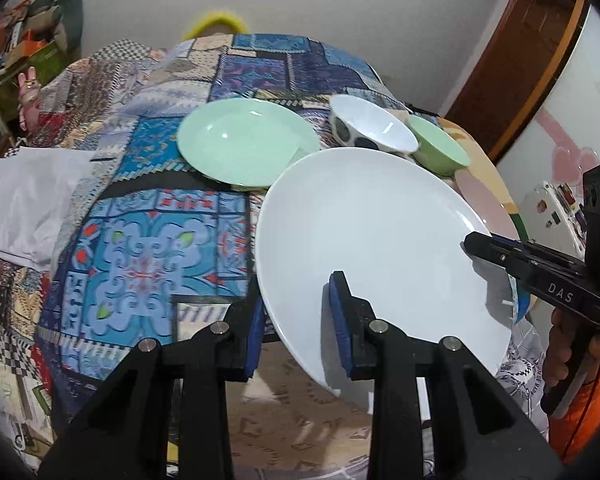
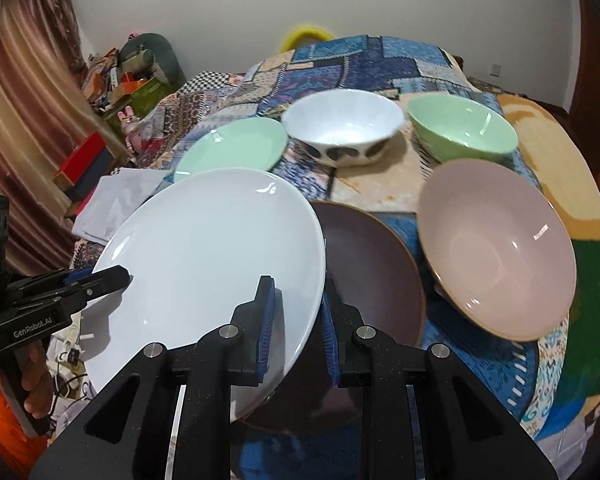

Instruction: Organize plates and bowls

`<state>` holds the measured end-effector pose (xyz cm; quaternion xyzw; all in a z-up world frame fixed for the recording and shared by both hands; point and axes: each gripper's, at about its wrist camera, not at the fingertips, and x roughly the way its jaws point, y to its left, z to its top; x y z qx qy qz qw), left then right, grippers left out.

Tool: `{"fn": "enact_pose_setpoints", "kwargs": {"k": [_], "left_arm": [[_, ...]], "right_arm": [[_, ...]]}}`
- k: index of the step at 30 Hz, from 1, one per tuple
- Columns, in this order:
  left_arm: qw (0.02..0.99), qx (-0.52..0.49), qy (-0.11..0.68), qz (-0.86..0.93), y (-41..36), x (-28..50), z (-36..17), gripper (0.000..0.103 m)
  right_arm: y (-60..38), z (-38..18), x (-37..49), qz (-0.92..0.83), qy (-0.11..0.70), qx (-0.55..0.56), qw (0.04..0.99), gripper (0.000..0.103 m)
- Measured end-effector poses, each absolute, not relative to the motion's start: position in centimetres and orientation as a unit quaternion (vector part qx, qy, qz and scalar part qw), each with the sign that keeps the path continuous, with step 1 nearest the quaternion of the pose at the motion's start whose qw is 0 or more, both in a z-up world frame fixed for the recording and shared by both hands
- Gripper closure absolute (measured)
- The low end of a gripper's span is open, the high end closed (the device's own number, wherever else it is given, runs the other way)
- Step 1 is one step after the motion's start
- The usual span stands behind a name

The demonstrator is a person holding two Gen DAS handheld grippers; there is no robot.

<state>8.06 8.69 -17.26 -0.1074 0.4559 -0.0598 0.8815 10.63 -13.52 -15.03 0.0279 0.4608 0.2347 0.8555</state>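
Observation:
A large white plate (image 1: 372, 232) (image 2: 212, 248) hangs tilted above the table, held from two sides. My left gripper (image 1: 298, 320) is shut on its near left rim, and it shows in the right wrist view (image 2: 124, 274) at the plate's left edge. My right gripper (image 2: 298, 330) is shut on the opposite rim and appears in the left wrist view (image 1: 470, 242). Behind lie a mint plate (image 1: 244, 140) (image 2: 236, 144), a white bowl with dark spots (image 1: 372, 124) (image 2: 344, 124) and a green bowl (image 1: 440, 148) (image 2: 460, 128). A brown plate (image 2: 372, 272) lies under the white plate's right edge, beside a pink bowl (image 2: 496, 248).
A patchwork cloth (image 1: 148, 240) covers the round table. A crumpled white cloth (image 1: 28, 208) (image 2: 112, 200) lies at its left edge. Boxes and clutter (image 2: 120, 84) stand beyond by a curtain. A person's hand (image 1: 564, 344) holds the right gripper's handle.

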Motion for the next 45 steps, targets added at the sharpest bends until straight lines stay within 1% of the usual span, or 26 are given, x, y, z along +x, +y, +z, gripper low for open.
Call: {"fn": "enact_pose_setpoints", "kwargs": {"k": [20,35,45], "left_arm": [[0.855,-0.086,0.506,-0.075,4.7,11.3,-21.5,0.072],[0.846,-0.095,0.52,-0.077,3.7,13.9,-22.9,0.071],[0.844,-0.085,0.524,-0.08,2.8,14.0,-23.4,0.071]], "right_arm": [[-17.0,-18.9,11.8,0.213,0.502,0.066,0.835,0.083],[-18.2,-18.4,12.0,0.205,0.496,0.07,0.841,0.082],[-18.4,-17.9,11.8,0.191,0.493,0.052,0.847,0.08]]}}
